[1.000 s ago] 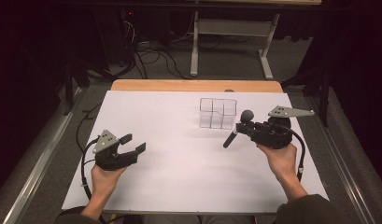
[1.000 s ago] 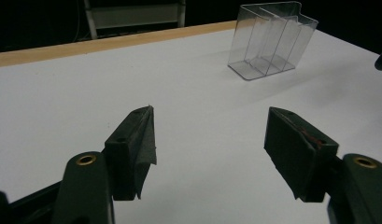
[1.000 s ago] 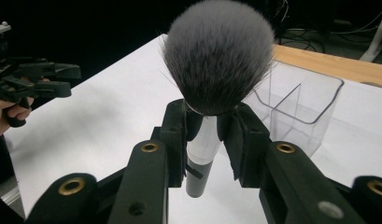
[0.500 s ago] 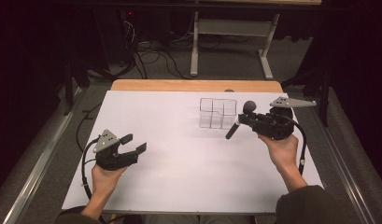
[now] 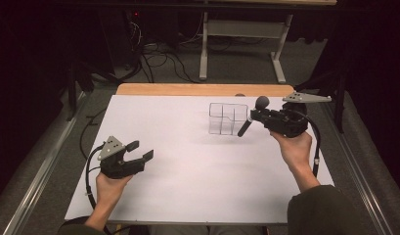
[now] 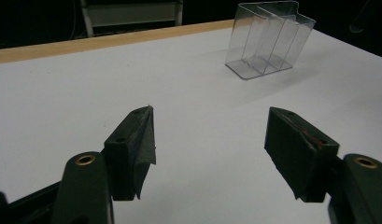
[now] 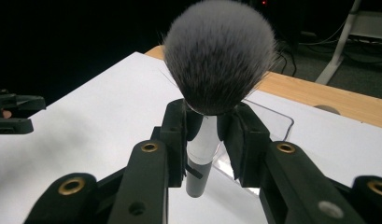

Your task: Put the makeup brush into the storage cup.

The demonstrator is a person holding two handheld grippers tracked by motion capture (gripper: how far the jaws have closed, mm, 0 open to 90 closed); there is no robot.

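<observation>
Brush point(image 7: 212, 93) is clamped at its neck by the right gripper point(image 5: 266, 119), bristles up, handle tilted down beside the clear organizer point(image 5: 228, 118), likely for insertion. Left gripper point(image 5: 134, 155) is rested spread and empty on the table point(image 5: 197, 176).

The surface point(image 5: 197, 161) is white, with a wooden strip along its far edge. A clear compartmented organizer point(image 5: 228, 118) stands upright near the far-right corner.
</observation>
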